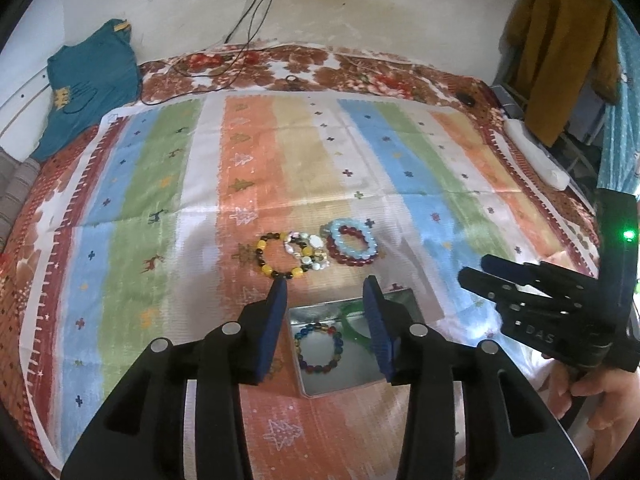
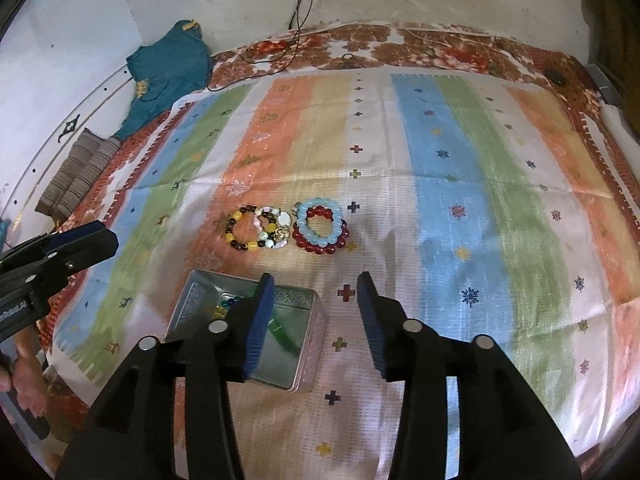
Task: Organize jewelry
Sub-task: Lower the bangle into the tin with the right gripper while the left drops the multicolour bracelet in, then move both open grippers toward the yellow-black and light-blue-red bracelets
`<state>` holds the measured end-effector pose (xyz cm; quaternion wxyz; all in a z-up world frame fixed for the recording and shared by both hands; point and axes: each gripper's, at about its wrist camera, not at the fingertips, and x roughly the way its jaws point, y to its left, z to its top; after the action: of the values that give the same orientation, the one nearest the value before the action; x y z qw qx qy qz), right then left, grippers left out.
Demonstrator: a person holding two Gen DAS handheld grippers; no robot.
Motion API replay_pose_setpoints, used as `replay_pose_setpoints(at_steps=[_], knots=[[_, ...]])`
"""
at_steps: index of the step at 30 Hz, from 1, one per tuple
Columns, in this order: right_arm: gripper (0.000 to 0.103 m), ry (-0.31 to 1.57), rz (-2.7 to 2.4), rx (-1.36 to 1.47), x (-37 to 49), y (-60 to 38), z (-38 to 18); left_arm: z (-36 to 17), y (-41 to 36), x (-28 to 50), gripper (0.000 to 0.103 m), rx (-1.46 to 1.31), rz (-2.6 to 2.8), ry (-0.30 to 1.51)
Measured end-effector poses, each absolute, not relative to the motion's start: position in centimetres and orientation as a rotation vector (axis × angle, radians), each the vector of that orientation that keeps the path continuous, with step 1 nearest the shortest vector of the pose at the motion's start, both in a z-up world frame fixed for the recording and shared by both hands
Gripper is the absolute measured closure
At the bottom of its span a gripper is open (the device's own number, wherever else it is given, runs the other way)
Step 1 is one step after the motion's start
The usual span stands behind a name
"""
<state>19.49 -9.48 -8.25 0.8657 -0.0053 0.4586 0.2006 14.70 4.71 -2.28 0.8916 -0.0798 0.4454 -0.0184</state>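
Both claws hang over a bed spread with a striped cloth (image 1: pixel 280 152), and each points down at it with nothing between its blue pads. On the left claw (image 1: pixel 326 286) the jaws stand partly apart, and through the gap shows an open metal tin (image 1: pixel 320 390) that rests on the cloth. Inside the tin lies a rainbow bead bracelet (image 1: pixel 319 347), and beside it a green bangle (image 1: pixel 352 322) is half hidden by the claw's right finger. The right claw (image 2: pixel 314 286) is likewise partly open and empty; its left finger covers part of the tin (image 2: pixel 308 372), while bare cloth shows in the gap.

Beyond the tin, a row of bracelets lies on the cloth. At the left is a yellow-and-black bead bracelet (image 1: pixel 276 256). A white-and-pearl bead bracelet (image 1: pixel 306 250) touches it and overlaps its right side. To the right, a pale blue bead bracelet (image 1: pixel 352 236) sits on top of a dark red bead bracelet (image 1: pixel 340 254).

From the left wrist view, the right claw appears at the right edge with a person's hand (image 1: pixel 600 392) under it. A teal garment (image 1: pixel 92 80) lies at the far left corner of the bed, near black cables (image 1: pixel 256 4) that trail down the wall.
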Motion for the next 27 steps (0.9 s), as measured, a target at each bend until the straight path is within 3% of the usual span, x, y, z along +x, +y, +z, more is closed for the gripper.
replay_pose_setpoints(at_steps=[18, 27], knots=[[0.031, 1.003, 0.376, -0.02, 23.3, -8.9, -9.6, -5.4, 5.7, 20.0, 0.054, -0.118, 0.031, 1.009], [0.026, 1.024, 0.357, -0.047, 25.5, -8.4, -10.8, -6.8, 6.5, 22.9, 0.052, -0.133, 0.061, 1.04]])
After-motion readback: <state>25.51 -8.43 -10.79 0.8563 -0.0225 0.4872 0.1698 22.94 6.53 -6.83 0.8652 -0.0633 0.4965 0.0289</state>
